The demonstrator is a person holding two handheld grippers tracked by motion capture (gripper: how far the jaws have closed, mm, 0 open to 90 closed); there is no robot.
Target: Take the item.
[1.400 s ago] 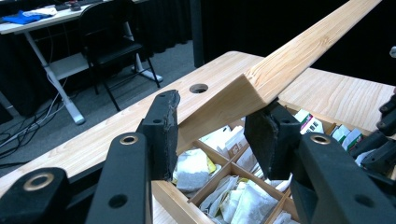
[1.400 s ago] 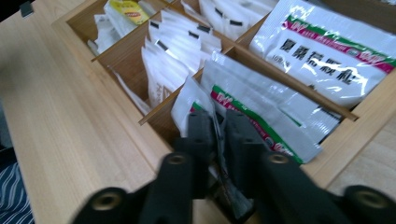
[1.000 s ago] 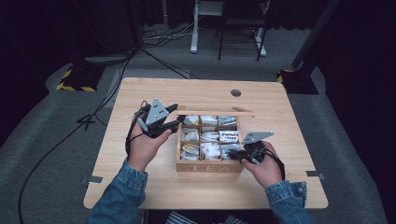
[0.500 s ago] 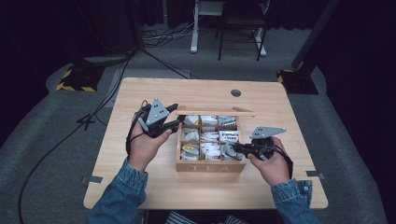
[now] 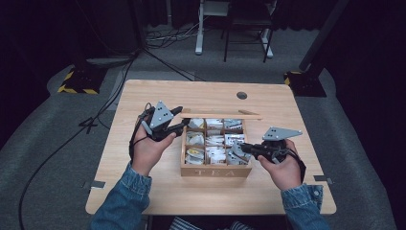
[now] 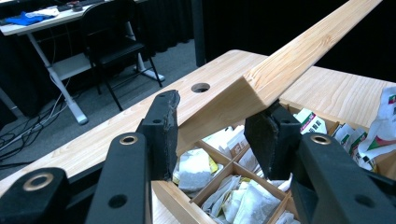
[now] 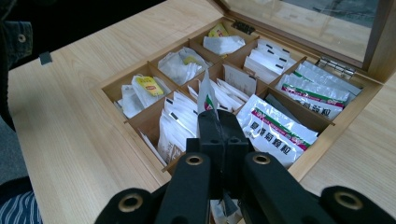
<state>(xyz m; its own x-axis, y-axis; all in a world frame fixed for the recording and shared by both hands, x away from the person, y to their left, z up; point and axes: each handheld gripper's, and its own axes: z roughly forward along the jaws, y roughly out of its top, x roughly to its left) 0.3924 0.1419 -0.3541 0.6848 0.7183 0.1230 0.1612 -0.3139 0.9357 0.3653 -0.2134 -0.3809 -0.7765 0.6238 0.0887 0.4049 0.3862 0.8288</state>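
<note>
A wooden tea box (image 5: 215, 171) marked TEA stands mid-table, its compartments packed with sachets. Its lid (image 5: 221, 115) stands raised at the far side, seen edge-on. My left gripper (image 5: 181, 120) is at the lid's left end; in the left gripper view the gripper (image 6: 217, 126) is shut on the lid's wooden edge (image 6: 299, 51). My right gripper (image 5: 241, 148) hovers at the box's right side, shut on a white sachet (image 5: 234, 152). In the right gripper view the sachet (image 7: 206, 95) sticks up from the closed gripper (image 7: 218, 123), above the front row of compartments.
The light wooden table (image 5: 143, 191) has a round cable hole (image 5: 242, 95) at the far side. Beyond it stand a white desk frame (image 5: 198, 28) and a chair (image 5: 244, 33). Cables (image 5: 110, 105) run over the grey floor at the left.
My right hand has risen and drifted right, lifting the sachet up from the box's compartments. The left hand and the lid have stayed still.
</note>
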